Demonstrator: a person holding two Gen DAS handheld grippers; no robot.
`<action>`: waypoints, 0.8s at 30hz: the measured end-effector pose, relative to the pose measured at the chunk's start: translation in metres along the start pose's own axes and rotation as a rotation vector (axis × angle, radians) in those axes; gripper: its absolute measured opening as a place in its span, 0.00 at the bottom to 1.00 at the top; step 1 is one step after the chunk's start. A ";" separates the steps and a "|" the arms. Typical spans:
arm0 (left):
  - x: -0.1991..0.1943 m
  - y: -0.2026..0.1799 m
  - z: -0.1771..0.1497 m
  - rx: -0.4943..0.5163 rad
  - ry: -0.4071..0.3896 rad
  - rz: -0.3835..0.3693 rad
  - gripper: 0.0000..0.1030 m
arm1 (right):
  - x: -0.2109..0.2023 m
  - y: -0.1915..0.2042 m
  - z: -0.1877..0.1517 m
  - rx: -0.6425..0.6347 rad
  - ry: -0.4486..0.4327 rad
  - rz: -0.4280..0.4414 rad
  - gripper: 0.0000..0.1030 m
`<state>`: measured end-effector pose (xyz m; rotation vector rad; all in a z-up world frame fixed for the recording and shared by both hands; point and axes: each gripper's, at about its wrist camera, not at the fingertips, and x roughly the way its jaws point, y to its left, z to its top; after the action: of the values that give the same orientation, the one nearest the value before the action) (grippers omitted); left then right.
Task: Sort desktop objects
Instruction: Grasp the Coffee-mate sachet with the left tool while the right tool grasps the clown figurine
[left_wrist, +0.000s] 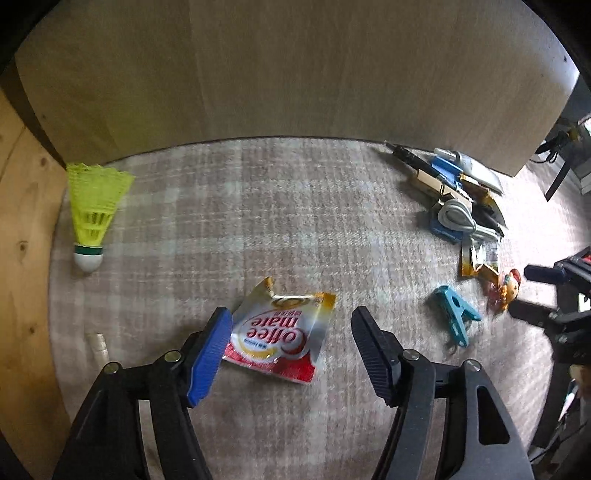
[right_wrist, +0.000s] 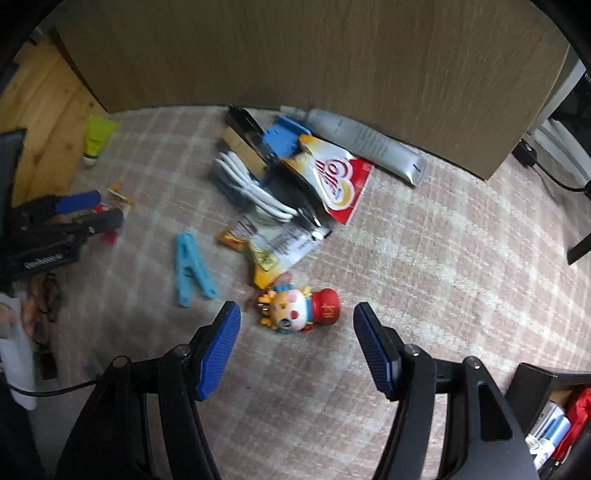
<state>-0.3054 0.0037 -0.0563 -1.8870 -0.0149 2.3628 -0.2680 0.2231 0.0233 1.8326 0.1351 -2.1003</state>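
My left gripper (left_wrist: 291, 325) is open, its jaws on either side of a red and white Coffee mate sachet (left_wrist: 280, 336) lying flat on the plaid cloth. My right gripper (right_wrist: 297, 319) is open just in front of a small colourful figurine (right_wrist: 299, 306) that lies on the cloth between the fingertips. The figurine also shows in the left wrist view (left_wrist: 506, 290), next to the right gripper (left_wrist: 532, 291). A teal clothes peg (right_wrist: 192, 269) lies left of the figurine. The left gripper shows in the right wrist view (right_wrist: 96, 210).
A pile at the back holds a white cable (right_wrist: 251, 184), a second sachet (right_wrist: 336, 181), a white tube (right_wrist: 369, 144), a blue clip (right_wrist: 282, 138) and snack packets (right_wrist: 280, 247). A yellow shuttlecock (left_wrist: 94, 210) lies far left by a wooden panel (left_wrist: 22, 258). A box (right_wrist: 554, 424) stands at lower right.
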 end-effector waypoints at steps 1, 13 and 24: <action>0.003 0.001 0.001 -0.007 0.002 -0.005 0.63 | 0.002 0.001 -0.001 -0.001 0.003 -0.001 0.61; 0.021 0.013 0.006 0.005 -0.028 0.063 0.60 | 0.015 0.015 -0.003 -0.042 -0.009 -0.064 0.58; 0.014 0.027 0.003 -0.095 -0.064 -0.028 0.14 | 0.008 0.003 -0.022 -0.020 -0.025 -0.053 0.47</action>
<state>-0.3132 -0.0220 -0.0717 -1.8370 -0.1602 2.4441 -0.2472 0.2249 0.0129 1.8101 0.1998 -2.1490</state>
